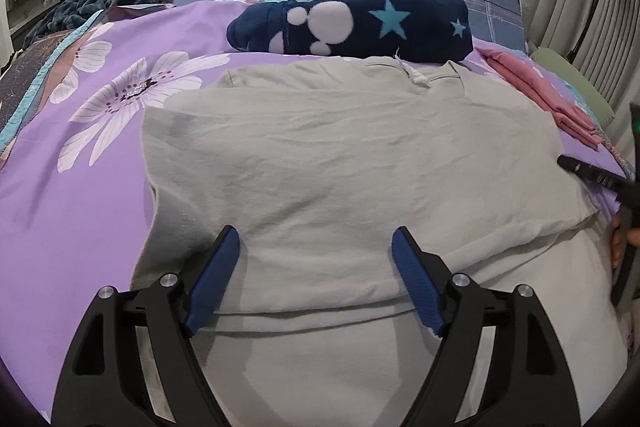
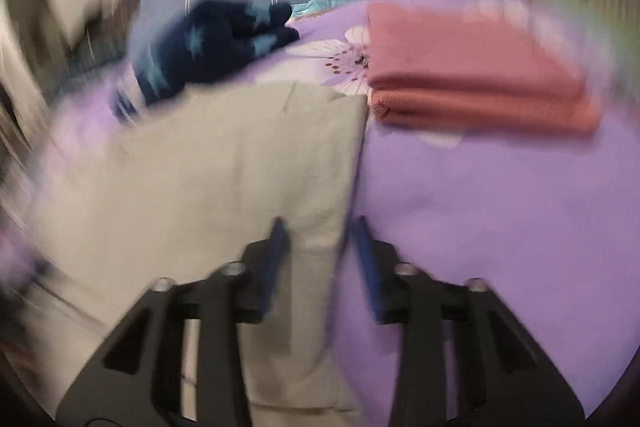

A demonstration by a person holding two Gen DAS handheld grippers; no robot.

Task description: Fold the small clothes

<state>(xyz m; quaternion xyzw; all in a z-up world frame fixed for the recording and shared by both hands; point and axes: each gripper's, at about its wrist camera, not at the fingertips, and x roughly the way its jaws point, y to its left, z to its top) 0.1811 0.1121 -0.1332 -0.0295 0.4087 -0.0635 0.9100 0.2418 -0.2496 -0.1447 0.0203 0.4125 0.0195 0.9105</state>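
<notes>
Jaws on our left gripper (image 1: 316,239) stand wide apart above the shirt (image 1: 340,155), holding nothing; our right gripper (image 2: 318,227) is partly open astride its right edge. The shirt lies on the purple bedspread (image 1: 80,211), bottom part already folded up. We judge the next fold needs both jaws closing on an edge.

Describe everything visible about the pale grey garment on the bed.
The pale grey garment looks like a thin, wrinkled cotton top, lying flat on the purple floral bedsheet, with its neckline toward the navy star-print fleece. Its near part is folded over. The open left gripper hovers above it; the right gripper straddles its right edge, jaws apart.
</notes>
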